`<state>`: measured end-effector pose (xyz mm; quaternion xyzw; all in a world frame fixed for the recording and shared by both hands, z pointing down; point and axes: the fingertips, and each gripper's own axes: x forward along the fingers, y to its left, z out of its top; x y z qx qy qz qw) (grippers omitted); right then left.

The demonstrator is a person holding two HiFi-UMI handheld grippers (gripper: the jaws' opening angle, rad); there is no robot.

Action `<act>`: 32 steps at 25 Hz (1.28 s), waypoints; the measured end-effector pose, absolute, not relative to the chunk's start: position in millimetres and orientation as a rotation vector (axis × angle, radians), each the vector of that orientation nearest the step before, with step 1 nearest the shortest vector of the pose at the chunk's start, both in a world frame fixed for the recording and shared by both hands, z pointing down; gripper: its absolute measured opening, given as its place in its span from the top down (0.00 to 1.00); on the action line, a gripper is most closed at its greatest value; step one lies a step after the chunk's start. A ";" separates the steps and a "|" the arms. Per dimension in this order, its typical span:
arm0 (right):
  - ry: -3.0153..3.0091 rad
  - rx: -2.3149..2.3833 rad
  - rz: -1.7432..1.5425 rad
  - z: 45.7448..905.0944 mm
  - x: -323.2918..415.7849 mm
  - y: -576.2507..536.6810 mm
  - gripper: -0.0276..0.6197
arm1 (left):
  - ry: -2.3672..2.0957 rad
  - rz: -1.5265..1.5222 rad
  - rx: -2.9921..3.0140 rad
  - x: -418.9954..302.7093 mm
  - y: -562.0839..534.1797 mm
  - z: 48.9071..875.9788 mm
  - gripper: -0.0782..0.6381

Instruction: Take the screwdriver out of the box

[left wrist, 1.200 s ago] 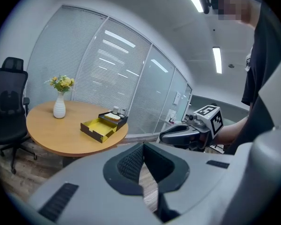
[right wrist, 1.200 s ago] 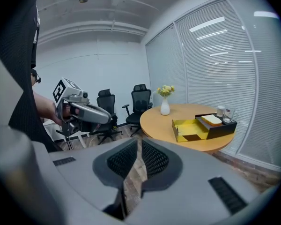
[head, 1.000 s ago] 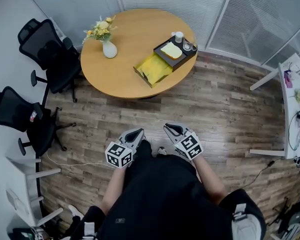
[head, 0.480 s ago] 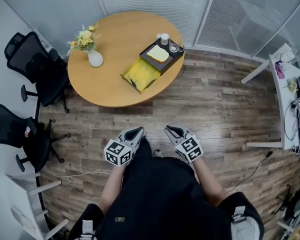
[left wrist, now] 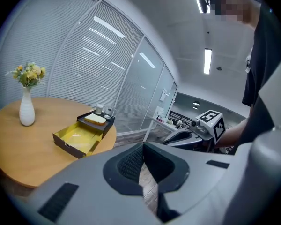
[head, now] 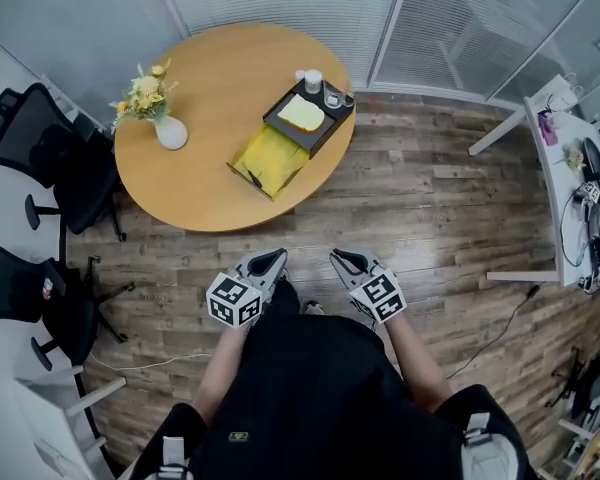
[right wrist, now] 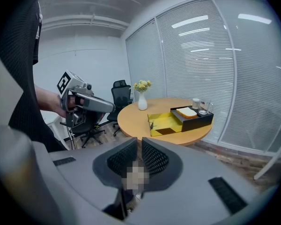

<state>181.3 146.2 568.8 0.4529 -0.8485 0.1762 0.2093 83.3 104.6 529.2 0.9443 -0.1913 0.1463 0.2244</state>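
Approach stage, as judged: person stands on the wooden floor (head: 430,228), well apart from the round table (head: 180,193). Left gripper (head: 271,261) and right gripper (head: 341,258) are held side by side before the body, the jaws of each closed with nothing between them. Open yellow box (head: 280,146) lies at the table's right edge; a small dark item toward its near-left side is probably the screwdriver (head: 252,178). Next move calls for reaching the table, opening one gripper and lowering it over the tool.
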 end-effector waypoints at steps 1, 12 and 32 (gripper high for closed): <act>-2.359 1.256 0.500 569.8 178.9 141.1 0.92 | -0.526 0.404 2.604 81.8 98.8 529.5 0.88; -2.362 1.130 0.440 577.1 125.3 62.8 0.92 | -0.549 0.403 2.558 39.5 29.7 545.7 0.88; -2.366 1.185 0.644 594.9 83.0 -46.3 0.92 | -0.533 0.382 2.565 -3.8 -66.3 552.5 0.88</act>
